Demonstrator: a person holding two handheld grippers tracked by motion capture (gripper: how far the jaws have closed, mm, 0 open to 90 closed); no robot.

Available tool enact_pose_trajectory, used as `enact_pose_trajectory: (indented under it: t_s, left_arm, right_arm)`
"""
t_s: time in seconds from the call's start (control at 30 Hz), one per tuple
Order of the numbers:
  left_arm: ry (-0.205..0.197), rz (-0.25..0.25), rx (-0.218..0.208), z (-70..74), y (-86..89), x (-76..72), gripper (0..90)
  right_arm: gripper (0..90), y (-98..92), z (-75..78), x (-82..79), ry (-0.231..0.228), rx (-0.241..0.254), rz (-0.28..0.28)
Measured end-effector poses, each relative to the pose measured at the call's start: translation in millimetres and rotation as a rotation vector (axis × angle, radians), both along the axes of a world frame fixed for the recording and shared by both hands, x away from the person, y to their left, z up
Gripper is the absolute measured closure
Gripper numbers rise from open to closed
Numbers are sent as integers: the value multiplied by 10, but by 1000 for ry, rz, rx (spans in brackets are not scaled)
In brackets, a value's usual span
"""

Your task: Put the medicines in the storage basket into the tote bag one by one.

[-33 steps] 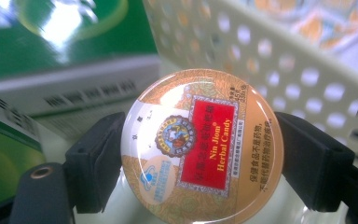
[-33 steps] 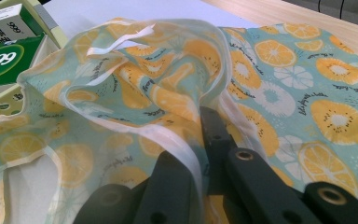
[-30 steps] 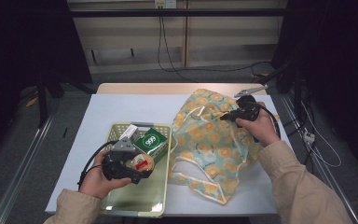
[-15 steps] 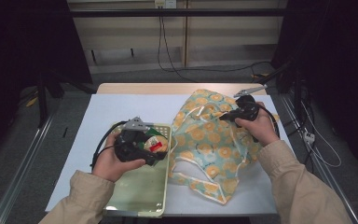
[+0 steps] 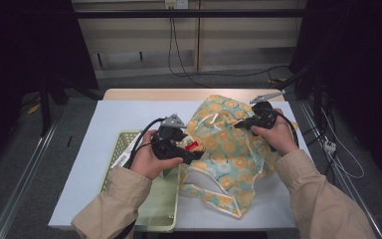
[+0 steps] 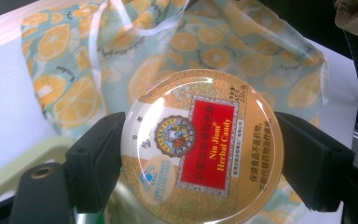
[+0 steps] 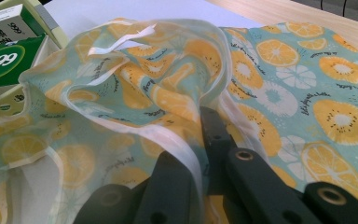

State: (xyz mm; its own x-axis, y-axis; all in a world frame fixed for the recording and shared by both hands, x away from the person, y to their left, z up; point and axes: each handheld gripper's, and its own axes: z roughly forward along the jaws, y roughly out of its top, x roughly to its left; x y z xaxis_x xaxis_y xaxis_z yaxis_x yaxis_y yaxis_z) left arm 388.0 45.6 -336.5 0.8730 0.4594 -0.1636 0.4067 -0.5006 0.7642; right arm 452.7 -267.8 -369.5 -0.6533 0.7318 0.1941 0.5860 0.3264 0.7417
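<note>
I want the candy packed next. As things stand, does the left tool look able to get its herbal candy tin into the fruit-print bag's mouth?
Probably yes. The left tool grips the herbal candy tin beside the fruit-print bag, whose rim the right tool pinches and lifts, with nothing between them.

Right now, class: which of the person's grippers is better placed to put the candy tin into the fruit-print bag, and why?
The left gripper. Its jaws already clamp the round candy tin beside the bag. The right gripper is shut on the bag's edge, holding it up, so it isn't free.
</note>
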Motion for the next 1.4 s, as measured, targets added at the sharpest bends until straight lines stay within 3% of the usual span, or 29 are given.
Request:
enact_pose_trajectory:
  t_s: [0.3, 0.33, 0.4, 0.43, 0.47, 0.6, 0.9, 1.17, 1.4]
  left_arm:
    - [-2, 0, 3, -64, -205, 91, 204]
    - [8, -15, -10, -77, -220, 107, 204]
    - [4, 7, -2, -95, -264, 122, 204]
    - [17, -10, -17, -104, -271, 142, 204]
    - [11, 9, -10, -107, -294, 147, 204]
    - [21, -1, -20, -127, -376, 200, 204]
    - [32, -27, 8, -236, -584, 265, 204]
    - [20, -19, 30, -304, -718, 351, 204]
    - [33, -18, 43, -367, -812, 431, 204]
  right_arm:
    - [895, 9, 0, 2, 2, 1, 1]
    - [894, 8, 2, 3, 1, 1, 1]
    - [895, 8, 6, 4, -1, 5, 1]
    - [894, 13, 9, 4, 0, 2, 1]
    - [894, 17, 9, 5, -1, 3, 2]
    - [894, 42, 14, 8, -3, 2, 6]
    - [894, 50, 55, 17, -7, 5, -2]
    - [895, 57, 96, 33, -10, 1, -8]
    - [894, 22, 99, 48, -9, 13, -23]
